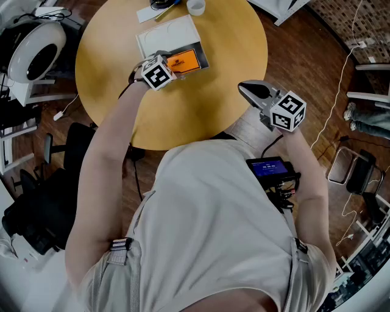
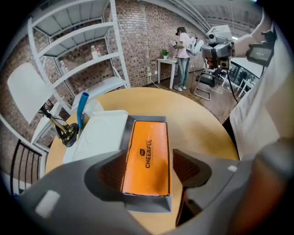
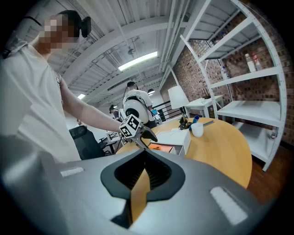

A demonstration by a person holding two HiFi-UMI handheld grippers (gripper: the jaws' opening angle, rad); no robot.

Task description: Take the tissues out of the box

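A grey box (image 1: 203, 59) lies on the round yellow table (image 1: 225, 103) with an orange tissue pack (image 1: 184, 61) inside it. In the left gripper view the orange pack (image 2: 147, 151) fills the box (image 2: 148, 204). My left gripper (image 1: 175, 66) is over the box's near end, jaws open wide on either side of the pack (image 2: 148, 170); the pads look beside it, not pressing. My right gripper (image 1: 247, 89) hovers off the table's near right edge, shut and holding nothing (image 3: 140, 181). From there the pack (image 3: 158, 148) shows small under the left gripper.
A white lid (image 1: 164, 33) lies just beyond the box, also visible as a white lid (image 2: 98, 133). A white cup (image 1: 195, 6), a blue pen (image 2: 81, 108) and a small black stand (image 2: 69, 133) sit at the far edge. White shelves, chairs and a standing person (image 2: 183, 55) surround the table.
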